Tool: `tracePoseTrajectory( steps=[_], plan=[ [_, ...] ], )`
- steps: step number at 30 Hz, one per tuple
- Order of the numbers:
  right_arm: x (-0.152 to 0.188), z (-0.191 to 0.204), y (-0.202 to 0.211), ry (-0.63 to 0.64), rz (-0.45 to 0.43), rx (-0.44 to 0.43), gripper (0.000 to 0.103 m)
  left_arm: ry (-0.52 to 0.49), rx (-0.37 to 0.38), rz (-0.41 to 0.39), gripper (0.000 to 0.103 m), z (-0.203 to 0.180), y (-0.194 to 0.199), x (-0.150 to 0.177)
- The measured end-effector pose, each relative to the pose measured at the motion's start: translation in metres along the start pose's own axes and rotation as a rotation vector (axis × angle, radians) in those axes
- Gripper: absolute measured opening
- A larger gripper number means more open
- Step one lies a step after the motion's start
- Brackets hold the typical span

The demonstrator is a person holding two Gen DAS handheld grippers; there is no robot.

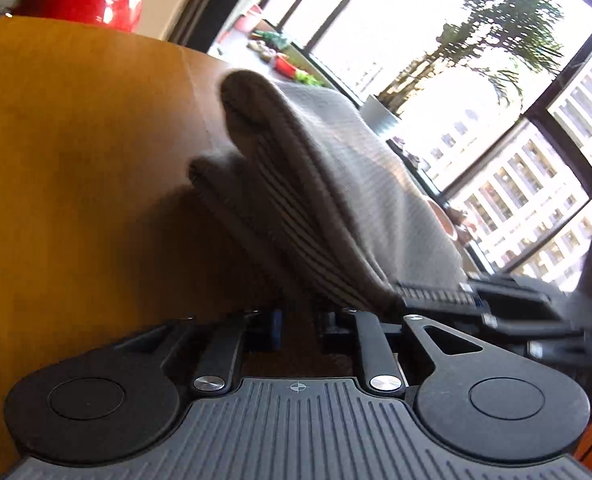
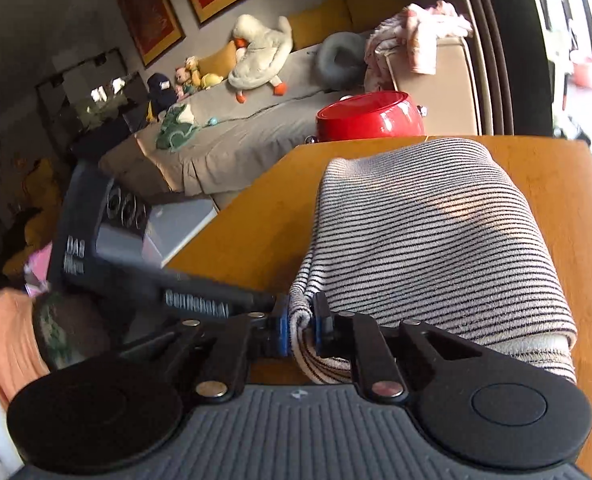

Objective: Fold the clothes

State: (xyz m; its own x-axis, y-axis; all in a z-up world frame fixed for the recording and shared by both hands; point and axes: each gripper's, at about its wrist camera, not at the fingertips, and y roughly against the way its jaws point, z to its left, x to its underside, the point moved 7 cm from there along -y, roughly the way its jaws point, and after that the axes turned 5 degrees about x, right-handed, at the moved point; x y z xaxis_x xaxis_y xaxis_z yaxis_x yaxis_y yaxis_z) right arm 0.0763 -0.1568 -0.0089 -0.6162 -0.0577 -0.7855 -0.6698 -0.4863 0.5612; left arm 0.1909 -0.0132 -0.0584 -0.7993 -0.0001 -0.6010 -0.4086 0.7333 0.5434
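1. Two grippers are recorded, each at one near corner of a striped garment (image 2: 428, 240) that lies in several layers on a wooden desk (image 2: 247, 236).
2. Left gripper (image 1: 300, 322): seen from its own camera with jaws drawn close together. The garment's edge runs down toward them, but the contact itself is in shadow, so a grip on the cloth cannot be confirmed there. In the right wrist view its dark body is seen coming in from the left, its tip beside the same corner.
3. Striped garment: a soft knit, white with thin dark stripes, folded over on itself into a rounded bundle. It is placed toward the desk's near edge, with its far fold short of the far edge.
4. Right gripper (image 2: 300, 326): the blue pads (image 2: 283, 328) are closed on a bunched corner of the garment, with cloth pinched between them.
5. Handling, as judged: light, limp and without stiffness; sagging is to be expected wherever it is unsupported, and layers may slide over one another. Hold is best taken at corners or hems, through all layers, with both corners lifted together so the fold is kept square.
6. Red pot (image 2: 370, 118): noted just beyond the desk's far edge, apart from the garment.
7. Window (image 1: 476, 60): noted beyond the desk in the left wrist view.
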Motion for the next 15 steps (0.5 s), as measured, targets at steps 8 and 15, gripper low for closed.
tracePoseTrajectory(
  steps=[8,15],
  plan=[
    [0.027,0.014,0.008,0.144,-0.015,0.055,0.012,-0.055,-0.011,-0.173,0.029,-0.035,0.030,-0.035],
    [0.032,0.019,0.015,0.220,-0.023,0.107,0.012,-0.075,-0.025,-0.302,0.021,-0.053,0.035,-0.036]
  ],
)
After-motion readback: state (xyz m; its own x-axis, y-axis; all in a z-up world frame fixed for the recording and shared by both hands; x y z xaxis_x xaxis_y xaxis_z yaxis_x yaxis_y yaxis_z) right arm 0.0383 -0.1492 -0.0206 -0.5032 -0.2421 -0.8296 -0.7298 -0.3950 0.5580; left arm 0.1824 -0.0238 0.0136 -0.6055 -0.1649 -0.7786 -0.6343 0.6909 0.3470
